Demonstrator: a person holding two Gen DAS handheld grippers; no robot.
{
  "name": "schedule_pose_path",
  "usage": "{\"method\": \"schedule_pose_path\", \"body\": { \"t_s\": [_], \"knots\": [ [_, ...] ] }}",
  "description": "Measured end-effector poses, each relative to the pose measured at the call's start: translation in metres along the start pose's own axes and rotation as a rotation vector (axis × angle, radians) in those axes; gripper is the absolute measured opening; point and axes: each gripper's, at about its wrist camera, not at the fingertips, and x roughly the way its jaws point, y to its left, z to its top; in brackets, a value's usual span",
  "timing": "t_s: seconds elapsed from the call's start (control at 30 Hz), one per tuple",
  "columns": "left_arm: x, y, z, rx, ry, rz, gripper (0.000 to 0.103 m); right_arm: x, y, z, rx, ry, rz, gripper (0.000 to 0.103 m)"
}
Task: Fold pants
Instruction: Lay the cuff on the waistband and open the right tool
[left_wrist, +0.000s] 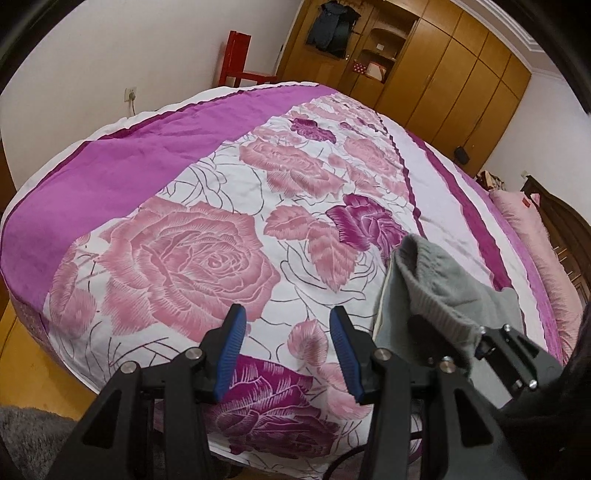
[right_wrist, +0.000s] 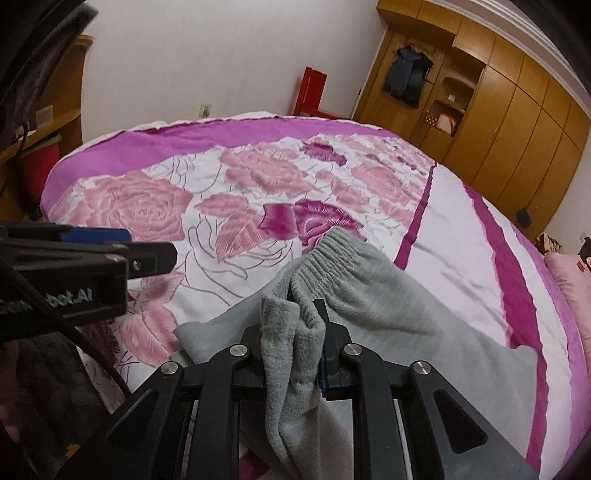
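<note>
Grey fleece pants (right_wrist: 388, 295) lie on the near right part of a bed with a pink and purple rose bedspread (right_wrist: 155, 206). Their elastic waistband (right_wrist: 332, 247) points away from me. My right gripper (right_wrist: 303, 314) is shut on a bunched fold of the pants near the waistband, and cloth hangs down between its fingers. In the left wrist view the pants (left_wrist: 424, 280) rise at the right, with the right gripper (left_wrist: 484, 339) clamped on them. My left gripper (left_wrist: 290, 332) is open just left of the pants, with only bedspread between its blue pads. From the right wrist view the left gripper (right_wrist: 147, 247) shows side-on at the left.
A wooden wardrobe (left_wrist: 443, 74) with a dark jacket (left_wrist: 332, 26) hung on it lines the far wall. A red chair (left_wrist: 236, 59) stands behind the bed. A pink pillow (left_wrist: 535, 236) lies at the right end. Wooden floor and a grey rug (left_wrist: 29, 435) are at lower left.
</note>
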Motion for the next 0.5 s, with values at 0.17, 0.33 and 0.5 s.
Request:
{"method": "schedule_pose_path", "body": {
  "t_s": [0.17,0.33,0.5],
  "knots": [
    [0.000,0.004,0.000,-0.020,0.002,-0.004,0.049,0.004,0.006,0.000,0.013,0.003,0.026,0.034],
    [-0.008,0.012,0.001,-0.048,-0.014,-0.018,0.049,-0.005,0.012,-0.001,0.029,-0.033,0.054,0.039],
    [-0.022,0.015,0.001,-0.056,-0.055,-0.016,0.049,-0.016,0.020,-0.003,0.040,-0.067,0.093,0.042]
  ]
}}
